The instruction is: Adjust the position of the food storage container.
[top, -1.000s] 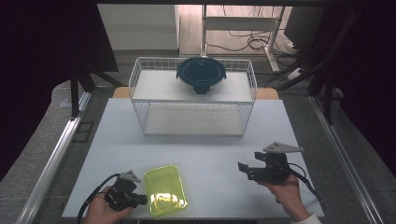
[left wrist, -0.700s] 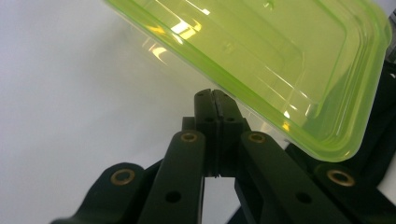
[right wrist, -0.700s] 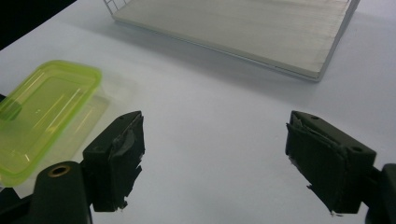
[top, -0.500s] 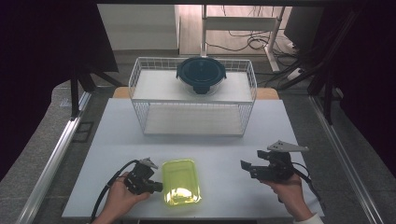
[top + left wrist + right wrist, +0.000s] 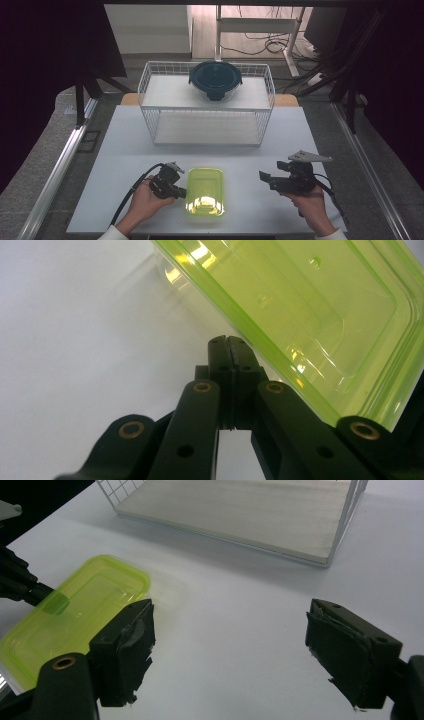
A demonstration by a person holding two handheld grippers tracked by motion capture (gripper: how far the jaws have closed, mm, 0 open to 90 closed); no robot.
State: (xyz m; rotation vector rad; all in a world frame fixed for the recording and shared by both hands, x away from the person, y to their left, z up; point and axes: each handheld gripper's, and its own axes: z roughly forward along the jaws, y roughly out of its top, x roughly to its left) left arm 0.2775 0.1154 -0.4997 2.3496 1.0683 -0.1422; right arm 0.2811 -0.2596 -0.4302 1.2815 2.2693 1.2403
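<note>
- Yellow-green translucent plastic, the lidded container point(image 5: 205, 191) lies flat on the white table point(image 5: 150, 145), near its front edge, at six o'clock from the wire rack point(image 5: 207, 125).
- The left gripper point(image 5: 181, 191) sits at the container's nine o'clock, jaws pinched together with nothing between them, tips against its rim.
- The likely step is nudging the container sideways; a low, level push at mid-side should keep it from spinning.
- The right gripper point(image 5: 264, 175) hovers at three o'clock, jaws wide and empty, well apart.
- A dark-lidded bowl point(image 5: 215, 79) rests atop the rack.
</note>
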